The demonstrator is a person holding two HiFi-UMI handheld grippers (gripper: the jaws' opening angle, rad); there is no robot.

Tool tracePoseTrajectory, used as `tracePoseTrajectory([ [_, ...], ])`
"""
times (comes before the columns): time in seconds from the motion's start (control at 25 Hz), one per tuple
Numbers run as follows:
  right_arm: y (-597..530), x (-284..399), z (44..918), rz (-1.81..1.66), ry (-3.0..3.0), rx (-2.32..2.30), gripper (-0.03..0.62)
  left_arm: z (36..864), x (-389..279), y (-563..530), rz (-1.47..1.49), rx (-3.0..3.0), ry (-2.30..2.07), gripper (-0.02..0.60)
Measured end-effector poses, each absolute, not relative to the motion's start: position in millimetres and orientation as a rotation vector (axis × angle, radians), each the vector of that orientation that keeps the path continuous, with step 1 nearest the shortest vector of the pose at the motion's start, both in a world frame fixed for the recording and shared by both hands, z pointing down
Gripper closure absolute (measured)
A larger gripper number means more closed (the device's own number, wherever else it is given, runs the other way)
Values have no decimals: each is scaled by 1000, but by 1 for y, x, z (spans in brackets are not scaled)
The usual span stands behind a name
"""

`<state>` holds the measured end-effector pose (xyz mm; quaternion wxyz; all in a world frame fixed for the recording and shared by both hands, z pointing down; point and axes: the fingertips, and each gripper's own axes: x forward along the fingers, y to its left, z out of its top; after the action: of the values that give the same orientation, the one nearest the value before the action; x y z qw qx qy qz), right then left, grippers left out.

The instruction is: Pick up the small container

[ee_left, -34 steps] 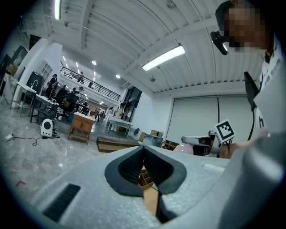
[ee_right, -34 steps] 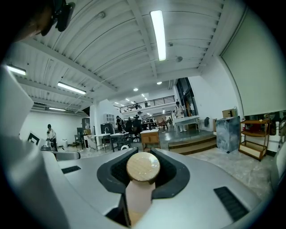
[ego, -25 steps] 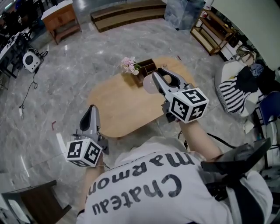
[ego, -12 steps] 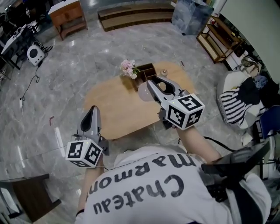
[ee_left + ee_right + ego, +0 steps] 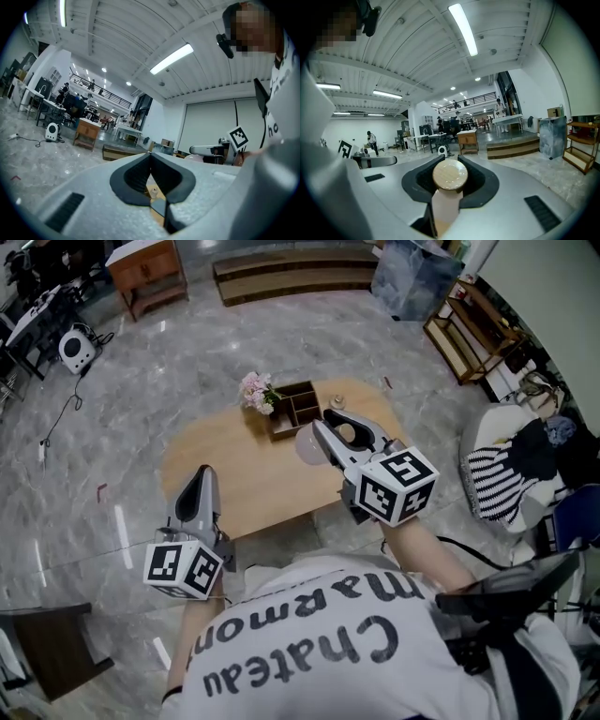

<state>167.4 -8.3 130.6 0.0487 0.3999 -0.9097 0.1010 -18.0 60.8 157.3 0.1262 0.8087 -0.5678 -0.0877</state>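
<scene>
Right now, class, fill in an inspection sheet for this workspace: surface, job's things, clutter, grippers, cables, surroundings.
Surface: rounded light wooden table.
Job's things: small pale container with round wooden lid, held between the right jaws.
Clutter: pink flower bunch beside dark wooden divided box, on the table.
Grippers: right gripper shut on the container; left gripper shut, empty.
Cables: thin cable on the floor by a white round device.
Surroundings: grey marble floor, wooden shelf rack.
</scene>
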Motion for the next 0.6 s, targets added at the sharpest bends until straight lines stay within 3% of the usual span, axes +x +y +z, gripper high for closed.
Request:
tracePoseTrajectory([
  [0.6, -11, 226, 161, 355, -2753, 1151, 507, 180, 44, 65, -184, 2307, -1672, 568],
])
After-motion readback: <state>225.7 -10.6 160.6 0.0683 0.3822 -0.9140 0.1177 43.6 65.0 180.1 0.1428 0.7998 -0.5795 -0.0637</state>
